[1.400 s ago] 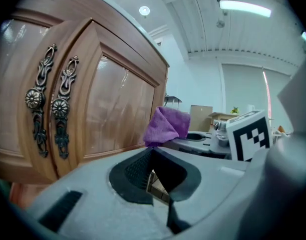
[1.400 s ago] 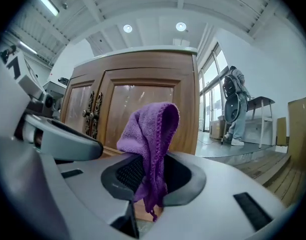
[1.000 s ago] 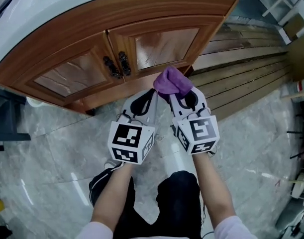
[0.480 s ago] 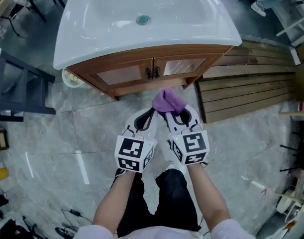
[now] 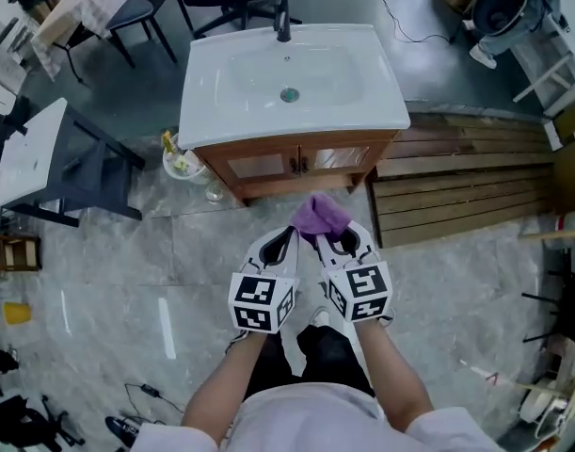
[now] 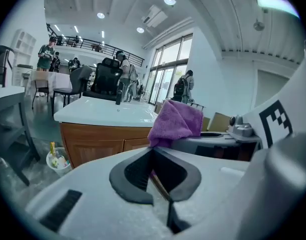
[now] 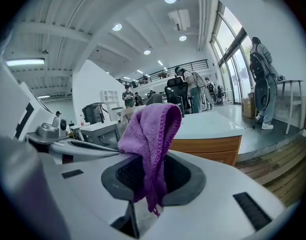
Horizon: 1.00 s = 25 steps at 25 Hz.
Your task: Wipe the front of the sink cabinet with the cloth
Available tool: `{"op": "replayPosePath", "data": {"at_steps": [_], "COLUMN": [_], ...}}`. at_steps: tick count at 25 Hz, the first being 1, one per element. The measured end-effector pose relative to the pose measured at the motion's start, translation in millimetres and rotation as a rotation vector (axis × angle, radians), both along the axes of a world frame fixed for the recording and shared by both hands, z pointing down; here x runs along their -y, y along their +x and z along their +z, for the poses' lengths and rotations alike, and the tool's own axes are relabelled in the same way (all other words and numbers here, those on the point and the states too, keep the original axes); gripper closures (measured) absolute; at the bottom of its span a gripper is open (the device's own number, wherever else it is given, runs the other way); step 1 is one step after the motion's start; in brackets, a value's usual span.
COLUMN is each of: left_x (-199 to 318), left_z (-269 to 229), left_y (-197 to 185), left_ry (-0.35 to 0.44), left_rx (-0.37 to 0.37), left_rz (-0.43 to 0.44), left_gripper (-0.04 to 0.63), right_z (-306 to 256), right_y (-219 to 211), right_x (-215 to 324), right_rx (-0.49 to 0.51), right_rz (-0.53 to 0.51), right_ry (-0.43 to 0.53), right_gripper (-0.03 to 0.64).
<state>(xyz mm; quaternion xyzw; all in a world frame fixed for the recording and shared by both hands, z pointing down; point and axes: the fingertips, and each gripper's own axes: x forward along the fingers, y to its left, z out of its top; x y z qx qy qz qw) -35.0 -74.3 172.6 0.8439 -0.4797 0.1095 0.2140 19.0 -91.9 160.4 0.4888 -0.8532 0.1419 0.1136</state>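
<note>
Right claw (image 5: 330, 237) is gripping the purple cloth (image 5: 320, 217); its jaws are closing tight on a fold, with the bulk bunching above the tips and a short tail hanging between the pads. Left claw (image 5: 287, 235) is sitting just beside it, jaws together and nothing between them; the cloth is only showing beyond its tips. Both are hovering over the marble floor (image 5: 118, 271), well apart from the sink cabinet (image 5: 296, 166); the cloth is touching no part of the cabinet front.

Judgement on progress: no wiping is taking place at this moment. The cloth is being carried bunched and clear of the doors, which is suggesting that the pass is finished or being broken off. The pictures are not showing whether the whole front has been covered; the wood is looking glossy, but it is too small here to certify. Anything remaining is calling for a fresh approach to the doors.

Against the earlier frames: a second ago the head view was sitting close over the doors, with the cloth near the lower edge of the right-hand door; half a second ago it was already farther off. Now the whole white basin (image 5: 221, 111) and the wooden decking (image 5: 456, 186) are showing, so the person is drawing back and straightening. The grip on the cloth and the side-by-side set of the claws are remaining unchanged.
</note>
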Motion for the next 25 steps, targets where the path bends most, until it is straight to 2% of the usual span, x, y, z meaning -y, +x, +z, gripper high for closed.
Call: {"op": "replayPosePath", "data": {"at_steps": [6,11,25], "left_x": [-34.2,-43.9,-65.1], "left_z": [-47.6,-70.5,-81.0], "left_y": [12.0,21.2,29.1], "left_ry": [0.06,0.115,0.116], "left_rx": [0.04,0.048,0.061], "left_rz": [-0.022,-0.035,-0.078], "left_gripper": [0.592,0.592,0.592], "right_z": [-54.7,-73.9,-84.2], "right_y": [10.6,16.2,26.3], "right_x": [-26.9,-40.5,-66.9], "right_rx": [0.004,0.01,0.023], "right_rz": [-0.039,-0.064,-0.086], "right_ry": [0.058,0.098,0.109], "right_gripper": [0.541,0.541,0.541]}}
